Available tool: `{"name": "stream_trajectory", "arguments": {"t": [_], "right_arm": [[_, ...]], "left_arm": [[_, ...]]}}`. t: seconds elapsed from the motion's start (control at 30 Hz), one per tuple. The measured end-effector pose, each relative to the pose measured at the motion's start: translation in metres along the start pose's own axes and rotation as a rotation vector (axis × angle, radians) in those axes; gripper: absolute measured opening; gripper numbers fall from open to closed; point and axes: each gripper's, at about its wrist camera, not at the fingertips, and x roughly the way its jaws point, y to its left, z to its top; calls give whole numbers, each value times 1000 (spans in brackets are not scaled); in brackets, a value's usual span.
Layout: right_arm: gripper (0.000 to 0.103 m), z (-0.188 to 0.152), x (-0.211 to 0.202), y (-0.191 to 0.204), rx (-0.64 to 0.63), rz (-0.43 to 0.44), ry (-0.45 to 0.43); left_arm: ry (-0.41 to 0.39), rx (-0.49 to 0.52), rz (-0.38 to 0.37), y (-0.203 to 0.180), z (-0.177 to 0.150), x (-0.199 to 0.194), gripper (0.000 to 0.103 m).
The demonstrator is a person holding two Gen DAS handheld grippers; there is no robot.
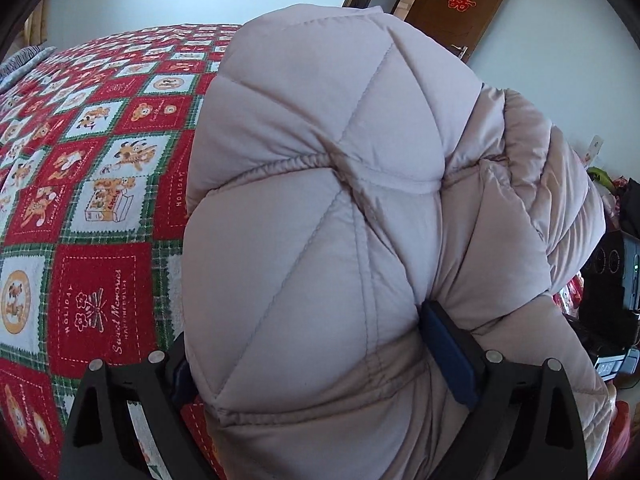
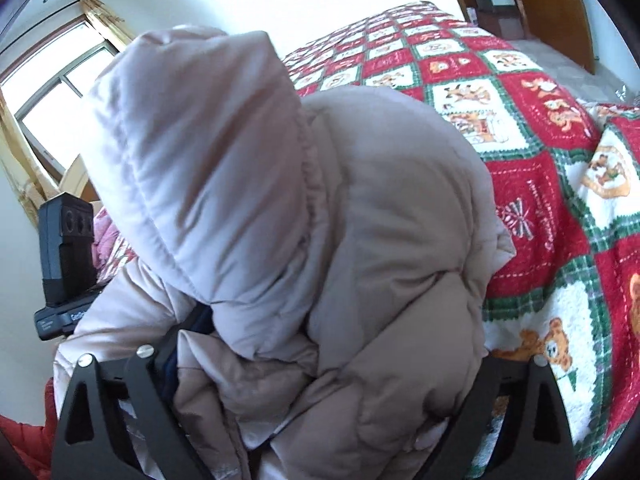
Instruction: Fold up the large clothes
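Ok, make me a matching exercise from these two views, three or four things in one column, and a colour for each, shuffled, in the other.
Things:
1. puffer jacket
2. bed blanket
3. door
4. left tool pad

Colours:
A. dark blue
B. brown
C. pale pinkish beige
D. red, white and green

Pairs: 1-C, 2-D, 3-B, 4-A

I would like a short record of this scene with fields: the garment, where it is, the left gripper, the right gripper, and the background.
garment: pale pink quilted puffer jacket, bunched up thick, hood uppermost in the right wrist view
surface: bed with red, green and white patchwork blanket
left gripper: spread wide, jacket bulk fills the gap, blue pad pressed into fabric
right gripper: spread wide around the jacket's bulk
background: brown door, window, black device
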Motion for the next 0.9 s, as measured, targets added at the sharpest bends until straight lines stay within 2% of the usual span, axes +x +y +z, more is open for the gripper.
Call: {"name": "stream_trajectory", "arguments": {"t": [0.13,0.23,0.3,0.33,0.4,0.5,0.57,0.63,0.73,0.77,0.8,0.83,0.87,0.9], "right_arm": [[103,-1,0,5,15,-52,-22],[101,-13,-12,8,48,-28,3],[82,-12,-19,8,55,10,-3],[77,-15,-27,13,49,25,-11],[57,-20,-45,22,44,57,-30],[45,-28,-70,31,56,120,-78],[44,-33,-86,39,62,147,-117],[43,-34,-86,42,66,127,-126],[47,-40,-77,36,104,54,-134],[57,-40,-74,33,98,-5,-147],[71,-41,-71,32,86,-81,-157],[81,-44,-67,31,77,-174,-162],[97,-46,-65,29,79,-243,-163],[103,-47,-62,25,91,-248,-161]], "left_arm": [[-7,-14,-4,2,-2,1,97],[-21,-28,-40,4,-2,-1,96],[-35,9,-37,-3,-1,-5,90],[-43,32,-34,-10,-2,-10,88],[-71,84,-28,-28,-3,-23,82],[-111,121,-58,-48,-2,-41,75],[-125,139,-81,-59,0,-51,72],[-120,155,-66,-64,1,-54,72],[-110,145,-15,-55,-4,-49,73],[-122,131,19,-46,-7,-47,73],[-127,100,30,-38,-11,-45,76],[-126,70,31,-30,-12,-43,79],[-120,38,33,-19,-13,-40,82],[-117,21,25,-14,-15,-40,85]]}}
